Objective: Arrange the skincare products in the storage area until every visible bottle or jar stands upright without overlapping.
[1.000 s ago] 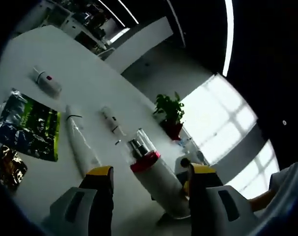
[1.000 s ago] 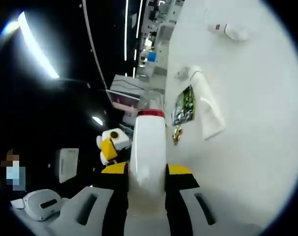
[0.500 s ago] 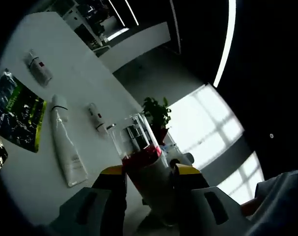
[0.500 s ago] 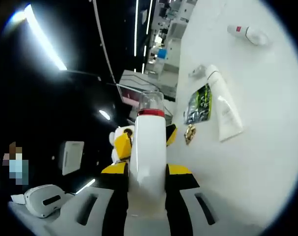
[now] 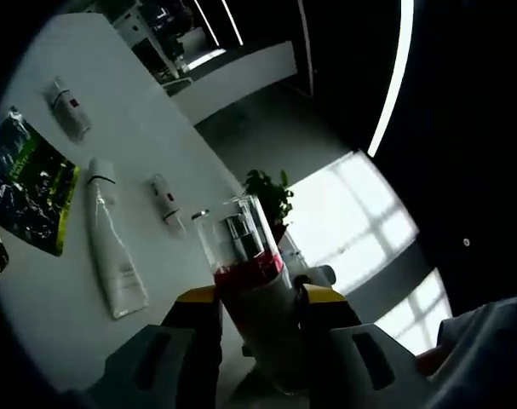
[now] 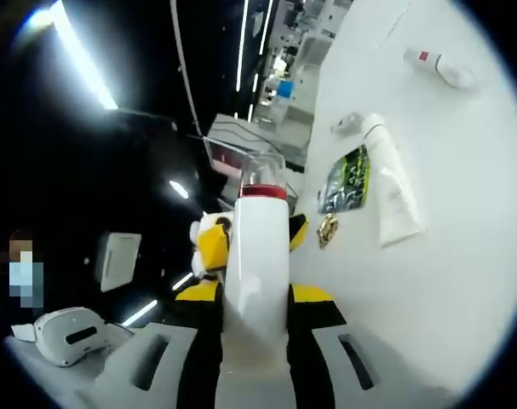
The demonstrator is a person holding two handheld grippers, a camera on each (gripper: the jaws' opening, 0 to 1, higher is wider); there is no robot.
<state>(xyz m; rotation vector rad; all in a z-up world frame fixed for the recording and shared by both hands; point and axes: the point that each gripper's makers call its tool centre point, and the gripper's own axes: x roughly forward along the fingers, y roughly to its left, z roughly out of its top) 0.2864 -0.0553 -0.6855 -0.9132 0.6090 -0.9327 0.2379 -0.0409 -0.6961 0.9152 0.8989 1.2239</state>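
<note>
Bottle (glossy white cylinder, clear cap) pinched by both hand-held grippers, left and right.

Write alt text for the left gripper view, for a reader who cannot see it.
The left gripper, its jaws tipped yellow, is shut on a white pump bottle with a red band and a clear cap. On the white table beyond lie a white tube, two small white bottles and a green packet; a potted plant stands before a bright window.

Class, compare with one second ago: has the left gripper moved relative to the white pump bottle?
Yes. The left gripper, earlier open beside the white pump bottle, has closed around it just below its red collar.
</note>
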